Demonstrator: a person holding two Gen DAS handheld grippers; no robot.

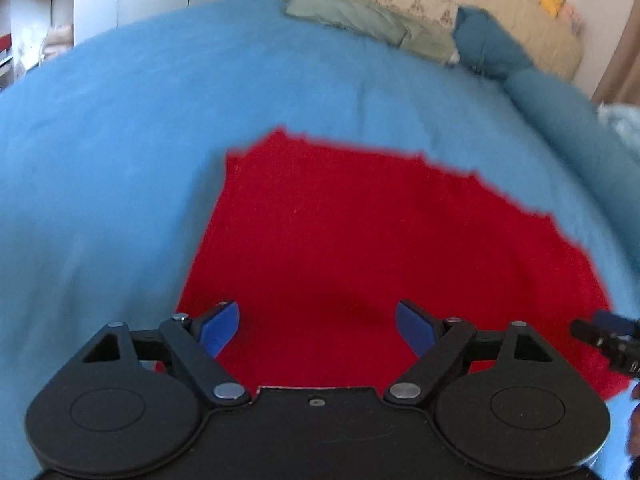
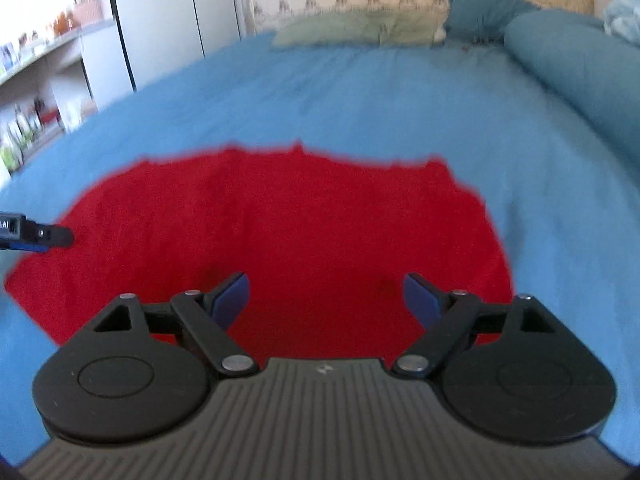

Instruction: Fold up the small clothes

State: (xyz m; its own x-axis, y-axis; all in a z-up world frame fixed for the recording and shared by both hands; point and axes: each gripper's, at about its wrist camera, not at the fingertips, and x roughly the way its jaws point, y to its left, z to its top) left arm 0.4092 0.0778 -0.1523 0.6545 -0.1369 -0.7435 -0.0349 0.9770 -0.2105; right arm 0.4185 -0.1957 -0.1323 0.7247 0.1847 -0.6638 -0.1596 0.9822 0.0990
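While blurred, red garment's (image 1: 360, 248) near hem perhaps hidden.

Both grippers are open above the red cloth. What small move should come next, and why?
Probably lower both and close on the near edge: the left hand-held gripper and right hand-held gripper stand open, holding nothing, over the red cloth lying flat on the blue bedcover.

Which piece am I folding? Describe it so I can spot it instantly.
Start from the wide blue bedspread covering the bed. At its near end, beneath both open grippers, lies a flat red cloth. It is the only red item; the green and teal fabrics sit far off by the headboard.
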